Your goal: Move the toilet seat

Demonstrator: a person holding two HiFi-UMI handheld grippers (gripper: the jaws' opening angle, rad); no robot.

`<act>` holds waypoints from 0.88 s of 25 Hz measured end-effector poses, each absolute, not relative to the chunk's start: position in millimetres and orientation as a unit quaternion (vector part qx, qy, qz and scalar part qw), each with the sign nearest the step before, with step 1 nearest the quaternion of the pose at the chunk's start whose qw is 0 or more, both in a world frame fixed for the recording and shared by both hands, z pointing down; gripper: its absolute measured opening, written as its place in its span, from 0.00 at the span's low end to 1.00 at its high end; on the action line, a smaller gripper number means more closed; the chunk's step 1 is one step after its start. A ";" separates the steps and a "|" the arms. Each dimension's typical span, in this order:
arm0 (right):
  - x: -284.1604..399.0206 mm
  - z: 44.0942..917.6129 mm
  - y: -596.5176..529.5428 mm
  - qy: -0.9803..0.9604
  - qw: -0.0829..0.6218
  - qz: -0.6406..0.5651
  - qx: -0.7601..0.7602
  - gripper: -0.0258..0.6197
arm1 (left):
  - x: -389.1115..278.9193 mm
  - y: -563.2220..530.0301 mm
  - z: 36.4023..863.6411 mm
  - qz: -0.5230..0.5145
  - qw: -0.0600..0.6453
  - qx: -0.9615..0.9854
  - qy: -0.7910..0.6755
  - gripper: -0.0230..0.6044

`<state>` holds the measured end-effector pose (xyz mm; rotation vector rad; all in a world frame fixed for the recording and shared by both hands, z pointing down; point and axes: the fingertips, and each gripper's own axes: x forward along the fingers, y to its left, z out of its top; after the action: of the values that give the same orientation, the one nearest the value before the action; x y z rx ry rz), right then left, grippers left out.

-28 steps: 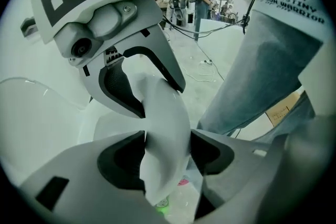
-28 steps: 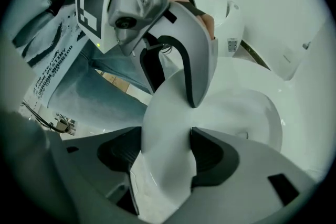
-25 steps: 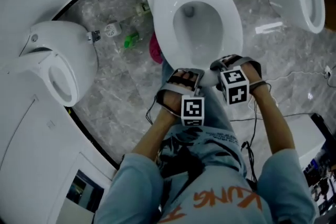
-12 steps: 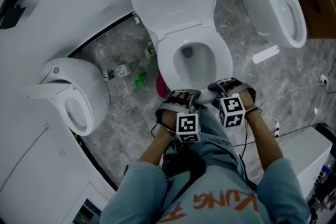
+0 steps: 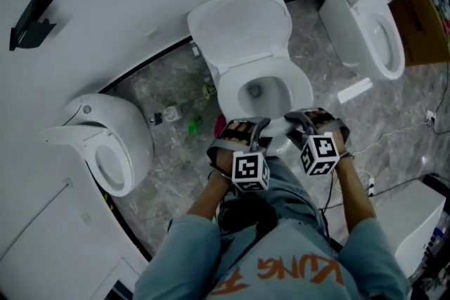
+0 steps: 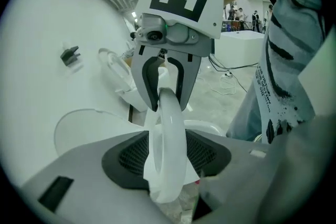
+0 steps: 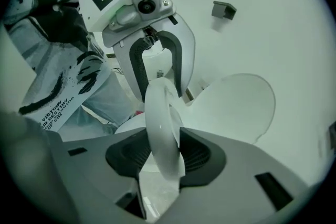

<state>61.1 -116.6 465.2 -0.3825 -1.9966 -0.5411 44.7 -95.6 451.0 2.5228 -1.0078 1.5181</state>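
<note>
Far left, on the white wall: a black bracket (image 5: 31, 19). Below it stands the left toilet (image 5: 105, 140). The floor (image 5: 165, 168) is grey and marbled. Beside the middle toilet's foot lie a green bit (image 5: 193, 125) and a pink thing (image 5: 219, 127), both too small to name.

Centre: the middle toilet (image 5: 245, 68) has its lid (image 5: 242, 26) raised against the wall. The seat (image 5: 301, 86) lies over the bowl, front edge toward the person. I cannot tell whether it is lifted off the bowl.

The left gripper (image 5: 258, 128) is at the seat's front edge, left of centre. In its own view the white rim runs straight between the jaws, and the fingers (image 6: 149, 86) press on both faces. It has a firm hold on the seat, with the jaws about as far apart as the rim is thick.

The right gripper (image 5: 294, 121) is just beside it, on the same front edge, right of centre. Its jaws are closing with the rim between them, and the fingers (image 7: 137, 73) already touch both sides.

Right: a white strip (image 5: 354, 90) lies on the floor. Beyond it is the right toilet (image 5: 365, 17), with a brown box (image 5: 424, 16) at the far edge.
</note>
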 end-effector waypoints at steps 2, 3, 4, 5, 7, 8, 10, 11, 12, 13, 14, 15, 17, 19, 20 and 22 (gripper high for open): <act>49.3 453.3 -130.0 -0.833 0.486 -0.225 -0.139 0.28 | 31.5 -106.9 441.7 0.487 0.001 0.805 -0.340 0.37; 43.1 447.7 -137.0 -0.837 0.480 -0.225 -0.131 0.27 | 25.2 -113.3 436.3 0.484 -0.007 0.803 -0.348 0.37; 36.5 441.9 -144.3 -0.842 0.475 -0.226 -0.122 0.27 | 19.0 -120.3 430.0 0.481 -0.015 0.801 -0.356 0.37; 29.6 436.3 -151.9 -0.845 0.470 -0.228 -0.114 0.26 | 12.7 -127.6 423.3 0.478 -0.022 0.799 -0.364 0.37; 14.9 426.4 -168.0 -0.850 0.462 -0.233 -0.095 0.25 | -0.9 -141.9 411.9 0.473 -0.037 0.795 -0.378 0.36; 7.1 422.2 -176.7 -0.852 0.459 -0.237 -0.083 0.24 | -7.8 -148.9 408.2 0.472 -0.045 0.792 -0.384 0.35; -8.9 415.6 -194.1 -0.854 0.455 -0.244 -0.062 0.24 | -21.7 -163.1 401.5 0.473 -0.067 0.784 -0.395 0.31; -16.7 412.7 -202.3 -0.855 0.454 -0.245 -0.054 0.25 | -28.5 -170.4 397.7 0.475 -0.080 0.780 -0.400 0.29; -24.2 409.9 -210.1 -0.856 0.452 -0.246 -0.047 0.26 | -35.1 -177.9 394.1 0.477 -0.094 0.775 -0.405 0.27; -31.5 407.5 -217.8 -0.857 0.451 -0.246 -0.041 0.27 | -41.8 -185.1 391.1 0.478 -0.107 0.770 -0.409 0.26; -38.5 405.1 -225.5 -0.858 0.450 -0.246 -0.037 0.28 | -48.6 -192.1 388.6 0.478 -0.119 0.766 -0.413 0.24; -45.5 402.5 -233.2 -0.858 0.450 -0.246 -0.033 0.28 | -55.4 -199.2 386.2 0.477 -0.130 0.763 -0.416 0.22; -58.9 397.4 -248.7 -0.856 0.453 -0.247 -0.024 0.29 | -69.5 -214.1 382.4 0.476 -0.143 0.760 -0.419 0.21; -72.5 393.8 -265.3 -0.853 0.457 -0.251 -0.011 0.30 | -84.3 -229.9 381.4 0.478 -0.149 0.758 -0.418 0.21; -80.0 392.1 -274.4 -0.852 0.459 -0.253 -0.001 0.31 | -92.1 -238.3 381.2 0.478 -0.151 0.758 -0.418 0.21; -94.8 388.0 -292.9 -0.847 0.463 -0.261 0.023 0.31 | -108.8 -255.9 380.9 0.477 -0.152 0.757 -0.419 0.22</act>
<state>-94.8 -292.9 388.0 0.0568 -2.0821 -0.6405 -108.8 -255.9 380.9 2.6414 -1.4613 1.6638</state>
